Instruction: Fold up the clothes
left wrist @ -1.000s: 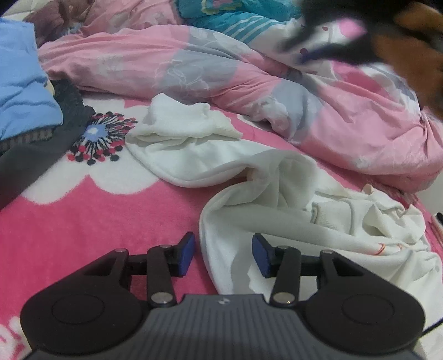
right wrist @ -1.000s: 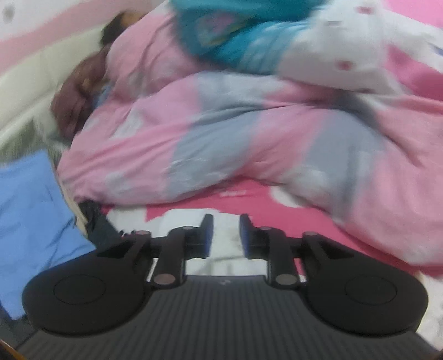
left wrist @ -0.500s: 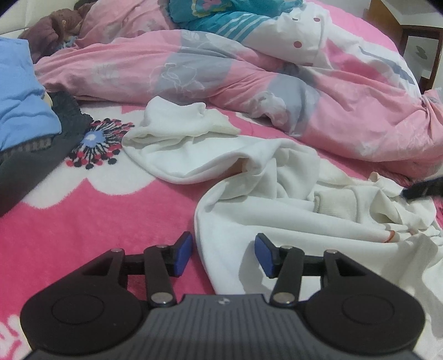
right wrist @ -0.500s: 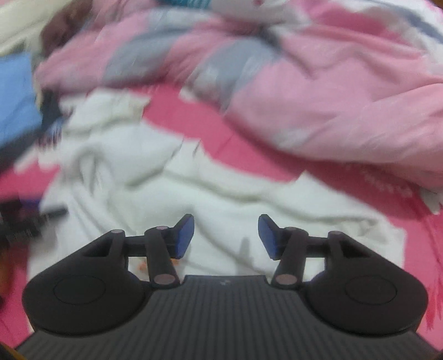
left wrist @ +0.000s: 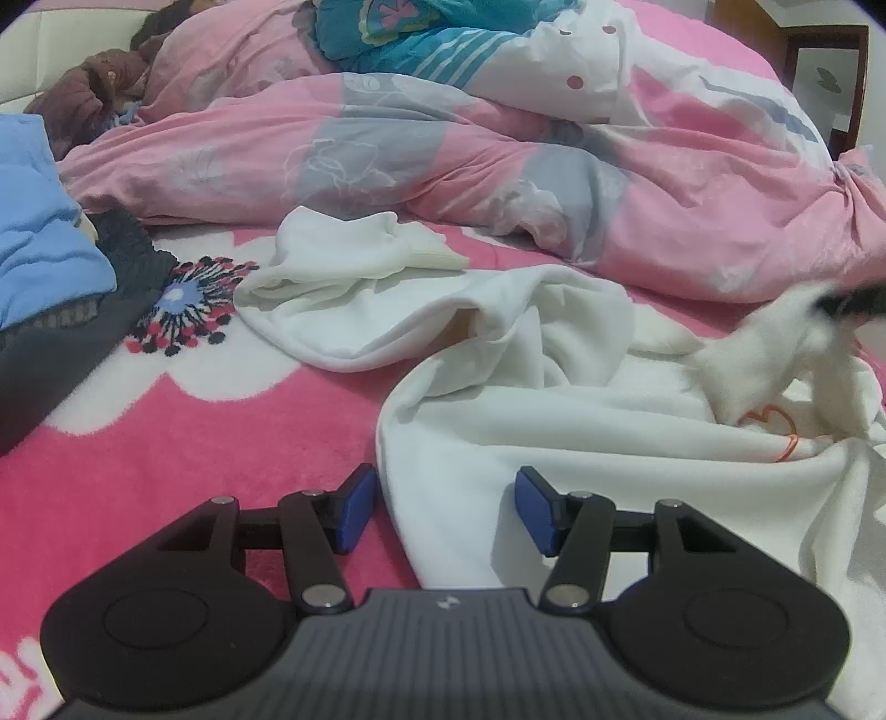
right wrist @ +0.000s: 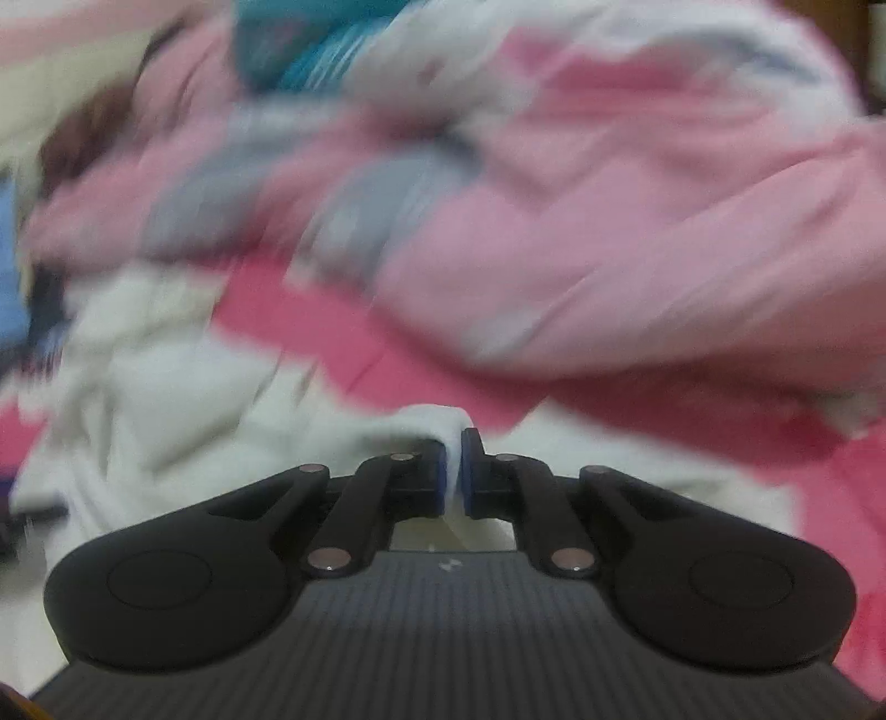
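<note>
The white top point(left wrist: 554, 399) is spread out in a crumpled heap on the pink bed point(left wrist: 166, 443), and no fold has been made yet. A bit of its cloth is pinched tight in the right tool point(right wrist: 454, 471), which has just snapped together. The left tool point(left wrist: 443, 512) is held apart over the near edge, with nothing gripped.

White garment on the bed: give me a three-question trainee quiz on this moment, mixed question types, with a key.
1. True or false: the right gripper is shut on a fold of the white garment.
2. Which lies nearest the left gripper? A) blue cloth B) white garment's edge C) teal bedding
3. Fill in: the left gripper's fingers are ____.

Key: 1 true; 2 B; 3 open, not pressing the cloth.
</note>
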`<move>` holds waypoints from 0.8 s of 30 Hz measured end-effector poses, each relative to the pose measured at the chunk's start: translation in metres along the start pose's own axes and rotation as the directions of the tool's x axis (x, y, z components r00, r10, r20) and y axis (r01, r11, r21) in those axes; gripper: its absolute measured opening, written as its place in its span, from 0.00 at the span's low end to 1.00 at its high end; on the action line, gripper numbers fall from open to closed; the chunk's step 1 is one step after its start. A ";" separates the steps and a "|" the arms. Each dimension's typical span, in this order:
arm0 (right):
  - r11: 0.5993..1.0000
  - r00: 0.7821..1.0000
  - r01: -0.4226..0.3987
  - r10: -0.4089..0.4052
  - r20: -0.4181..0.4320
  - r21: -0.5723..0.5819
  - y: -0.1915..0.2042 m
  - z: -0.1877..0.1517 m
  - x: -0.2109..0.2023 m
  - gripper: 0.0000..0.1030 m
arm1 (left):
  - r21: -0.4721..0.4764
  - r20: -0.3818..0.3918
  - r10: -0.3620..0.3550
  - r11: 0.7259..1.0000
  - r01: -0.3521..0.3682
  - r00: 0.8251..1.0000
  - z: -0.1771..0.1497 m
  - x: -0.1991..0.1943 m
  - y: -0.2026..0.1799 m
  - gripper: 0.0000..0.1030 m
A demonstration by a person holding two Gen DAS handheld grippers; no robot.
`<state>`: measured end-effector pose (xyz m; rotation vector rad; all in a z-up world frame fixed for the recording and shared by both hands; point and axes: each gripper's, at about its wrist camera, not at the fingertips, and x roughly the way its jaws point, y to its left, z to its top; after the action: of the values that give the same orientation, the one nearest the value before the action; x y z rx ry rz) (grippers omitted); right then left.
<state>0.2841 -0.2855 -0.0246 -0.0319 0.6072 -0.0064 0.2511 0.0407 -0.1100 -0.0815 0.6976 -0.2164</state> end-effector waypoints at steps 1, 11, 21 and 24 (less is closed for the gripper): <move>0.999 0.999 0.026 -0.027 0.039 0.031 -0.014 0.007 -0.013 0.04 | 0.002 0.000 0.001 1.000 -0.001 1.000 0.000 0.000 0.000 0.54; 0.824 0.879 0.312 -0.440 0.185 0.474 -0.203 0.045 -0.081 0.04 | 0.008 0.000 0.006 1.000 -0.006 1.000 0.000 0.000 -0.001 0.56; 0.784 0.913 0.387 -0.399 -0.083 0.486 -0.243 0.015 0.031 0.09 | 0.022 -0.001 0.014 1.000 -0.014 1.000 -0.001 0.002 -0.003 0.57; 0.801 0.930 0.367 -0.318 -0.184 0.472 -0.235 -0.006 0.051 0.21 | 0.021 -0.001 0.004 1.000 -0.004 1.000 -0.001 0.001 -0.003 0.60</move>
<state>0.3232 -0.5211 -0.0509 0.3684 0.6748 -0.5256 0.2512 0.0376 -0.1111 -0.0596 0.6963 -0.2196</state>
